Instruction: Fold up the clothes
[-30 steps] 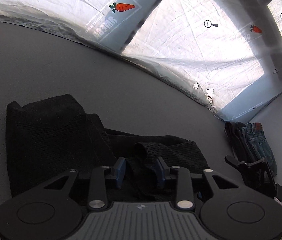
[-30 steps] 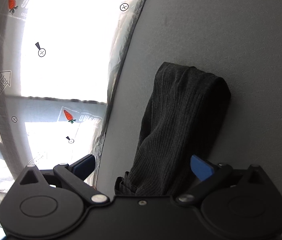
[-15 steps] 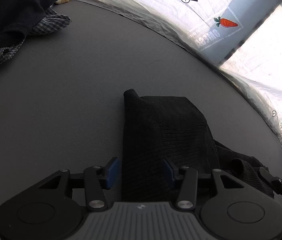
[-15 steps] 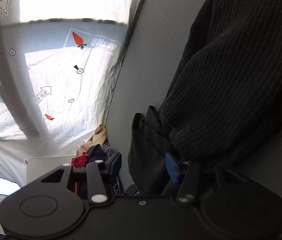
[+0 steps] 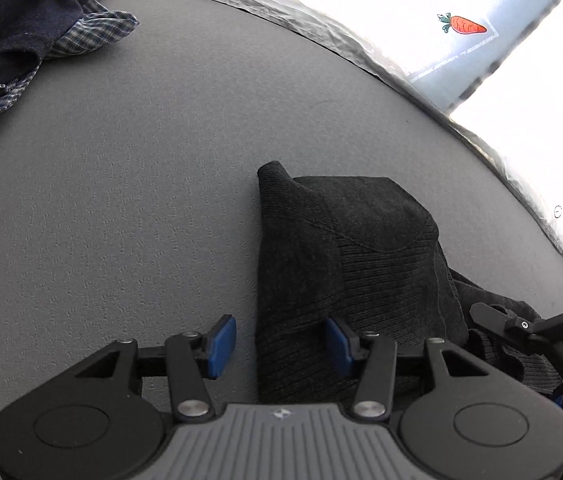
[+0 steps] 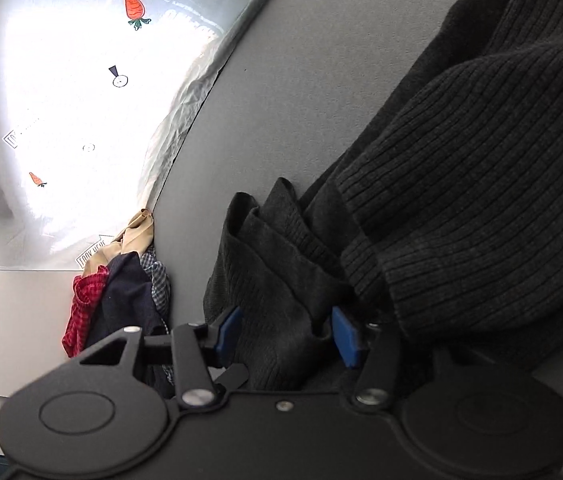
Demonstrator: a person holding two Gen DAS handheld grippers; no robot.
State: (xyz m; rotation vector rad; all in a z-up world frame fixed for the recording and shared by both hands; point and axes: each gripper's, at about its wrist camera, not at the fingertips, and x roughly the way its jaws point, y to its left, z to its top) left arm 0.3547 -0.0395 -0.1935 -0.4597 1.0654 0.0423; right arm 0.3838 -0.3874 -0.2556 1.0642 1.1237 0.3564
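The left tool [image 5: 279, 344] sits at the bottom of its view with its blue-padded fingers [image 5: 221, 340] spread apart; the left edge of the black ribbed knit garment [image 5: 345, 256] lies in the gap, and the right pad touches or overlaps the cloth, while the left pad stands over bare surface. The garment is folded into a thick bundle on the flat grey desk [image 5: 141, 184], occupying the centre-right of the frame, with one corner poking up at its far left end. At the lower right edge of the same view the black frame of the right tool [image 5: 529, 328] shows, pressed against the bundle's far side. In the right wrist view the right tool [image 6: 287, 334] is also spread open — folded layers of the knit garment [image 6: 481, 184] sit between its blue pads, and a rolled ribbed part rises over the right pad toward the upper right of the frame. A heap of other clothes [image 6: 121, 280] — dark navy, checked, red and tan — lies at the desk's edge at centre left, seen in the upper left corner of the left view. Behind the desk hangs a crumpled white plastic sheet printed with carrots [image 6: 61, 92].
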